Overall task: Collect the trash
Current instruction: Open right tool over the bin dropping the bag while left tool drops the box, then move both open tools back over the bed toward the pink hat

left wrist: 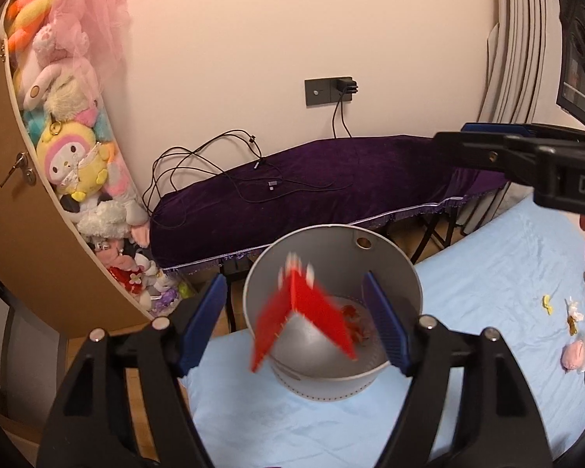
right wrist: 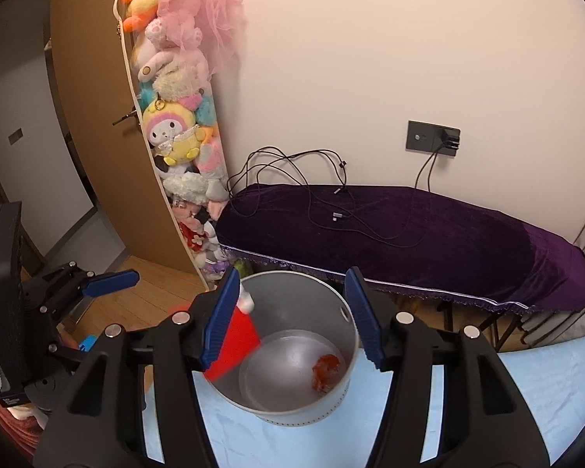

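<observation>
A red folded carton (left wrist: pixel 304 312), blurred by motion, hangs in the air over the mouth of a grey metal bin (left wrist: pixel 333 312) that stands on a pale blue bedsheet (left wrist: pixel 487 273); seen from the left wrist, the left gripper (left wrist: pixel 298 325) frames the bin with its blue-padded fingers (left wrist: pixel 204 319) spread wide and touching nothing, the carton between them but free of both. In the right wrist view the right gripper (right wrist: pixel 292 319) is likewise spread apart above the bin (right wrist: pixel 292 351), the carton (right wrist: pixel 236 345) showing just beside its left finger at the bin's near rim, though whether pad and carton touch cannot be told. A crumpled red wrapper (right wrist: pixel 325 372) lies on the bin's floor. More scraps lie on the sheet to the right of the bin in the left wrist view: a yellow wrapper (left wrist: pixel 547 303), a white-and-gold one (left wrist: pixel 573 314) and a pink lump (left wrist: pixel 576 355). Behind the bin, a long bench under a purple velvet cover (right wrist: pixel 429 241) runs along the wall, black cables (right wrist: pixel 331 199) trailing over it from a wall socket (right wrist: pixel 433 136), beside a tall hanging holder of plush toys (right wrist: pixel 175 124)
</observation>
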A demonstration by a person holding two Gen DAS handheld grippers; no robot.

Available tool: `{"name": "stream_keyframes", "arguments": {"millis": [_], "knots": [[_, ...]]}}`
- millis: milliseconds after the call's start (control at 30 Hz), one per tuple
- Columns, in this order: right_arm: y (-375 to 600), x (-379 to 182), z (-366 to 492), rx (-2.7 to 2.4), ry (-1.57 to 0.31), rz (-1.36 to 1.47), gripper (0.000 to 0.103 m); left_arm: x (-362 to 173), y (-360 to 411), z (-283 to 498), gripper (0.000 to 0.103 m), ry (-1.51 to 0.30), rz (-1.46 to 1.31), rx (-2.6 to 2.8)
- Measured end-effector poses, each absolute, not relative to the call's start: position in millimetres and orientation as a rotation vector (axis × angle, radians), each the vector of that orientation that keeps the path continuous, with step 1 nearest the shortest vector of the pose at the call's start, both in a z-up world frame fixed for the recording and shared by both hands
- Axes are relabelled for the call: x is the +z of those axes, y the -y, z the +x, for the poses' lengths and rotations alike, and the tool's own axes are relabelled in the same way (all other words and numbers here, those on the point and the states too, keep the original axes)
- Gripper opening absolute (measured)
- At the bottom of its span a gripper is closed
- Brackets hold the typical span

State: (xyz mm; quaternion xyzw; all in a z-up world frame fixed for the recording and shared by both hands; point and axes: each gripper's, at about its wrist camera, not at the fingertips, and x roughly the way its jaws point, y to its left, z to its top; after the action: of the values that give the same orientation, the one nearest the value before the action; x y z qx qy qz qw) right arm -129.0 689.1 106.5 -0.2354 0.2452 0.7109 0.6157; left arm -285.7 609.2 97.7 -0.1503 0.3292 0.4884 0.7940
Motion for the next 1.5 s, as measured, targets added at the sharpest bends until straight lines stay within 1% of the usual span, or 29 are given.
{"name": "stream_keyframes", "arguments": {"millis": [267,567,600,633,700,767,900,1100,1500], "knots": [[-656.5,96.7,-103.2,1.603,-0.581,-0.551,0.054,98.1,-592.6,-271.0,0.073,-0.717,-0.287,1.041],[-574.6,76.0,-81.4,1.54,-0.596,-0.551,0.054,86.2,-547.7,-242.8,0.073,-0.738,-0.248,0.962],[-560.5,73.2,-79.4,1.521,-0.592,-0.549,0.055,82.3,-540.2,-237.8,0.073,-0.744,-0.247,0.945],[-547.9,71.3,-77.6,1.502,-0.588,-0.545,0.059,78.6,-533.1,-232.9,0.073,-0.751,-0.244,0.931],[-519.4,66.8,-74.1,1.456,-0.573,-0.539,0.06,71.3,-518.0,-221.9,0.073,-0.766,-0.233,0.904],[-488.3,62.0,-69.0,1.409,-0.567,-0.529,0.06,63.9,-502.5,-211.2,0.075,-0.78,-0.219,0.873],[-429.9,50.6,-53.8,1.294,-0.548,-0.518,0.06,49.4,-464.2,-182.5,0.075,-0.796,-0.201,0.768],[-334.4,28.4,-19.1,1.119,-0.586,-0.474,0.061,30.6,-398.7,-126.4,0.076,-0.816,-0.124,0.645],[-142.2,1.5,78.8,0.731,-0.623,-0.361,0.061,-6.6,-267.7,-4.7,0.076,-0.87,-0.095,0.315]]}}
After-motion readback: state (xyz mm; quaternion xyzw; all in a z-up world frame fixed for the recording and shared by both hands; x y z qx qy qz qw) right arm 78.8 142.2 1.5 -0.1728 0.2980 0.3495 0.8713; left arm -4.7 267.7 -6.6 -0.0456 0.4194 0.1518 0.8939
